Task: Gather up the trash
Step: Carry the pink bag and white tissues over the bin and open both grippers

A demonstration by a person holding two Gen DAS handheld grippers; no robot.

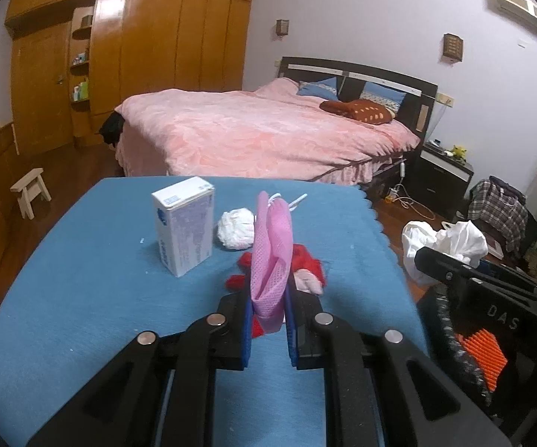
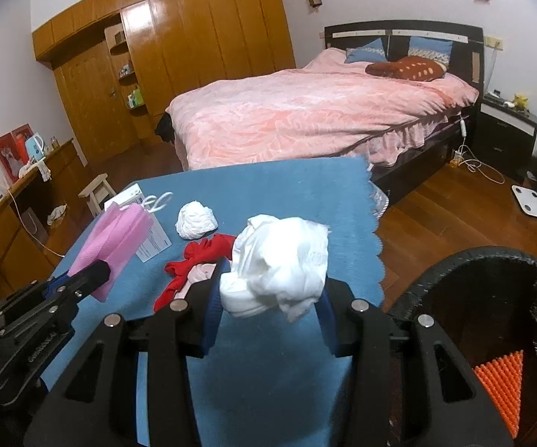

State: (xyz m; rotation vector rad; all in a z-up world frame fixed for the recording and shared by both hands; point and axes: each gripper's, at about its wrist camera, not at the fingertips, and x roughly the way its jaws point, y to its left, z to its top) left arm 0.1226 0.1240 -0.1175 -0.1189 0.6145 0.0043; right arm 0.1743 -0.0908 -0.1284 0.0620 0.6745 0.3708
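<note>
My left gripper (image 1: 268, 313) is shut on a folded pink mesh cloth (image 1: 271, 257) that stands up between its blue pads above the blue table cover (image 1: 82, 279). My right gripper (image 2: 268, 309) is shut on a crumpled white wad (image 2: 279, 264); the same wad (image 1: 443, 246) shows at the right in the left wrist view. On the cover lie a white crumpled ball (image 1: 235, 229), a red and pink cloth (image 1: 305, 264) and an upright white box (image 1: 184, 223). The pink mesh cloth (image 2: 116, 242) and left gripper (image 2: 86, 279) appear at the left of the right wrist view.
A black bin (image 2: 492, 298) with something orange (image 2: 503, 383) inside stands at the table's right side. Beyond the table are a bed with a pink cover (image 1: 261, 134), a wooden wardrobe (image 1: 138, 56), a small stool (image 1: 30, 190) and a dark nightstand (image 1: 443, 171).
</note>
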